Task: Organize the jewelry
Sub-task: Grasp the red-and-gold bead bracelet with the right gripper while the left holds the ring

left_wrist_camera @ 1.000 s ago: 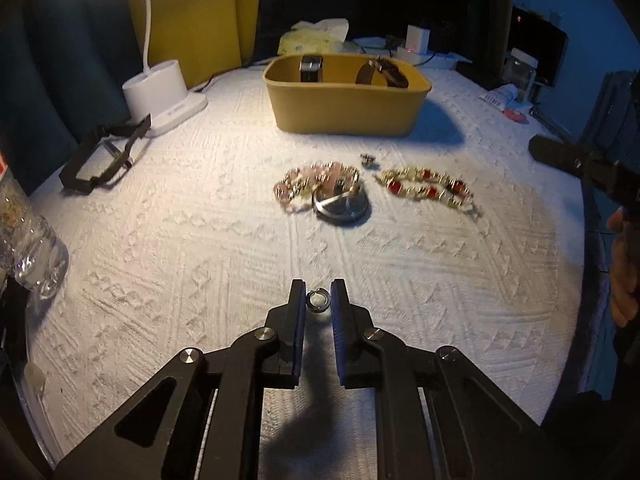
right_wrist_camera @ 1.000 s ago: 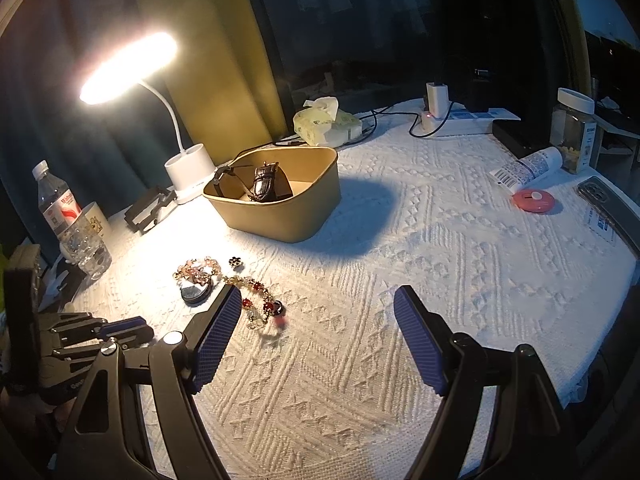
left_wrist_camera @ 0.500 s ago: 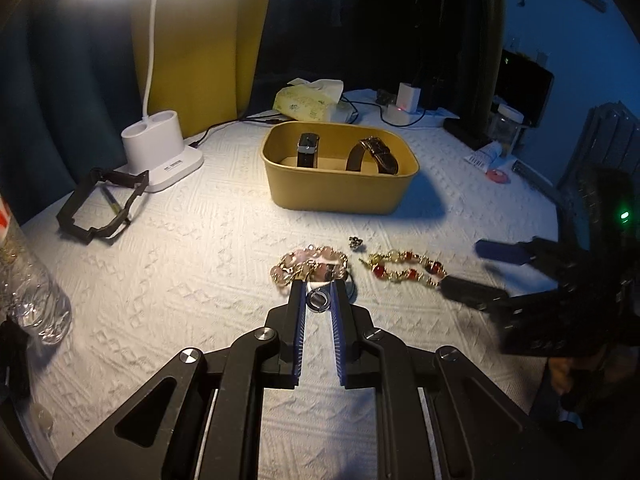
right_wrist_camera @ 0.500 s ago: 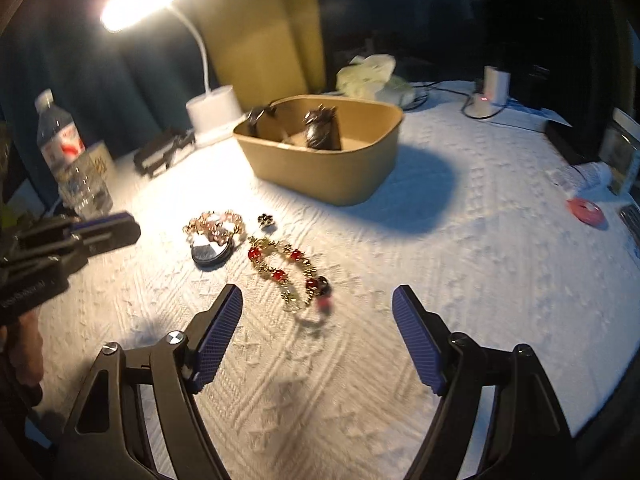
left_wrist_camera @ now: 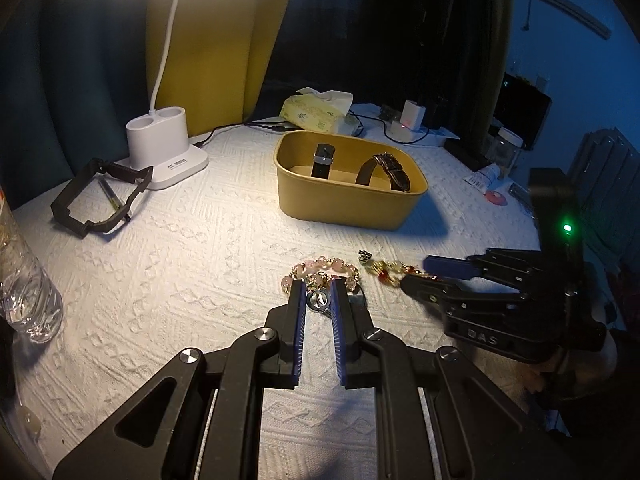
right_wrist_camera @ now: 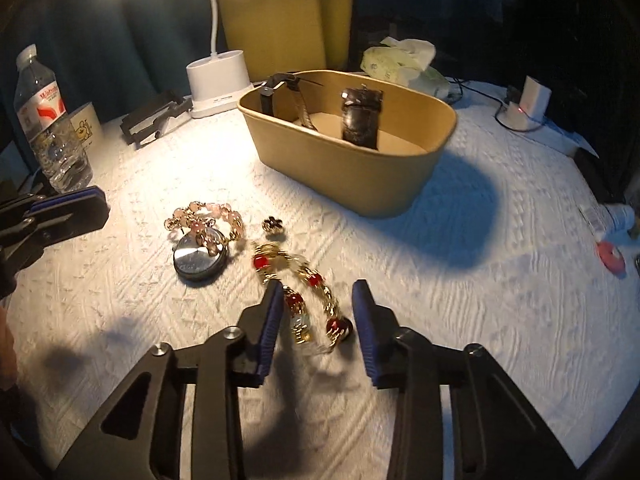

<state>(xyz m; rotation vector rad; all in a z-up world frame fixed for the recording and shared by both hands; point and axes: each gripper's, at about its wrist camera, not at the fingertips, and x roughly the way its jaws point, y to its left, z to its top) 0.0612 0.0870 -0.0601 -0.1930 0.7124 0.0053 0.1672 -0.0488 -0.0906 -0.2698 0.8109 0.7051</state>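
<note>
My left gripper [left_wrist_camera: 318, 300] is shut on a silver ring [left_wrist_camera: 317, 301], held above the table in front of the pink bead bracelet [left_wrist_camera: 320, 270]. My right gripper [right_wrist_camera: 318, 312] is open, its jaws on either side of the red and gold bracelet [right_wrist_camera: 304, 284], which lies on the white cloth. The right gripper also shows in the left wrist view [left_wrist_camera: 424, 276]. A round silver watch face [right_wrist_camera: 199, 260] and a small dark earring [right_wrist_camera: 273, 225] lie beside the bracelets. The tan box [right_wrist_camera: 360, 184] behind them holds two watches.
A white desk lamp [left_wrist_camera: 164, 148] and black glasses frame [left_wrist_camera: 96, 200] stand at the back left. A water bottle [right_wrist_camera: 48, 128] is at the far left. A tissue pack [left_wrist_camera: 316, 114], a charger [right_wrist_camera: 528, 104] and a pink disc [right_wrist_camera: 610, 254] lie behind and to the right.
My left gripper has risen with the ring and tilted up. My right gripper has moved down and forward to the red and gold bracelet and has partly closed around it.
</note>
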